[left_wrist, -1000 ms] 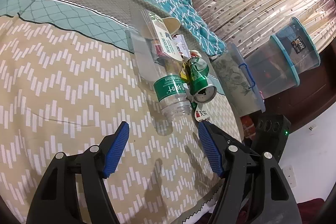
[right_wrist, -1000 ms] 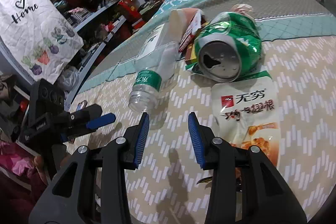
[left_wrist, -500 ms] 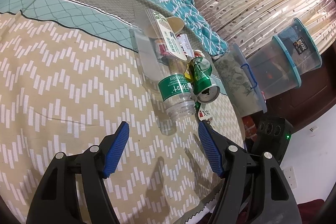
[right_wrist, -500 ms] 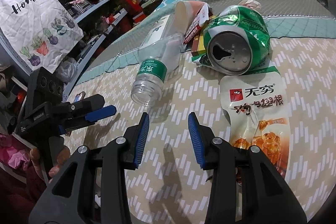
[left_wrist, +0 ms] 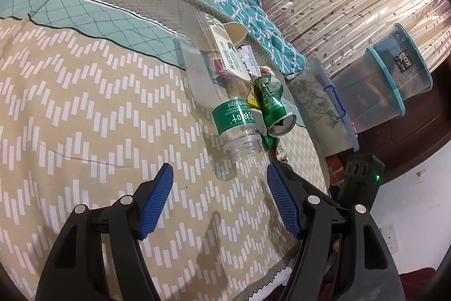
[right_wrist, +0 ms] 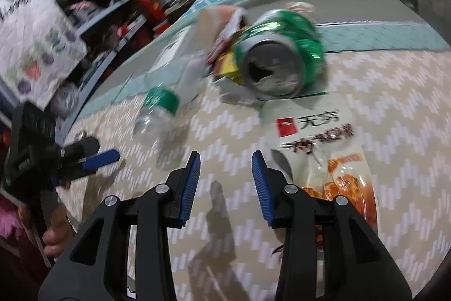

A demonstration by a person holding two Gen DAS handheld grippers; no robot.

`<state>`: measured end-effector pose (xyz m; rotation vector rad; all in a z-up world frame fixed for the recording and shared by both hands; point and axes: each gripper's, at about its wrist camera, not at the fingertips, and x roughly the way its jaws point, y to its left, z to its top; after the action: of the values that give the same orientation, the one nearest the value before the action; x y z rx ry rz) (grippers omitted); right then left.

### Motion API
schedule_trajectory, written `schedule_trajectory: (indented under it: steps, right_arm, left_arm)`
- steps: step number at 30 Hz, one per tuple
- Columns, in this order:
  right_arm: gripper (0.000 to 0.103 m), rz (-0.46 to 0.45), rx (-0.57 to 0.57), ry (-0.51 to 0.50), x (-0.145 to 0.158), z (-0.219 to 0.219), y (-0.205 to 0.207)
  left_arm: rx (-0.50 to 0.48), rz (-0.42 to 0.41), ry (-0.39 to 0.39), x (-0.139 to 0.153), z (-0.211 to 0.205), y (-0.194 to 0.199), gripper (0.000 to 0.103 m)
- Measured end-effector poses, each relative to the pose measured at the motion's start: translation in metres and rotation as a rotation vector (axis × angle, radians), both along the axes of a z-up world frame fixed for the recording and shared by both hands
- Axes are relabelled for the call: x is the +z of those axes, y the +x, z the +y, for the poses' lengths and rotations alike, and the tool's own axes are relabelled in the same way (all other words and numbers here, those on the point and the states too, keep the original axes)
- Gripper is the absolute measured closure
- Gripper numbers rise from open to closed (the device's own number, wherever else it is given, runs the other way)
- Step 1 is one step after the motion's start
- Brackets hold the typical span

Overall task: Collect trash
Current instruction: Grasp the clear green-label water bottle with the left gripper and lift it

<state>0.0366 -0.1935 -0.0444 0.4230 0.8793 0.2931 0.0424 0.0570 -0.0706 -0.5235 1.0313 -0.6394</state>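
Presently: approach step. Both hand-held grippers, left and right, parted, empty. Next: bottle, twelve o'clock, needs clamping.

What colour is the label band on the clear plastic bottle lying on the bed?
Green with white print, seen best in the left wrist view: the clear plastic bottle wears it near its open neck.

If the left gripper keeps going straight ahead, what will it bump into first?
Most likely the clear plastic bottle. Its open neck lies on the bedspread just ahead of the open left gripper, roughly in line with the gap. Depth is hard to judge, so it could touch the bedspread first.
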Motion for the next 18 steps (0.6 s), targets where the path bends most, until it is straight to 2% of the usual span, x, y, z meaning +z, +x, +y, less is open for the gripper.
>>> schedule_trajectory:
  steps: [8, 18]
  right_arm:
    - [0.061, -0.069, -0.003, 0.011, 0.016, -0.006, -0.008]
    - [0.061, -0.063, 0.047, -0.007, 0.015, 0.015, -0.011]
  left_arm:
    - [-0.008, -0.001, 0.001, 0.002, -0.002, 0.0, 0.036]
    - [0.001, -0.002, 0.0, 0.006, -0.003, 0.0, 0.035]
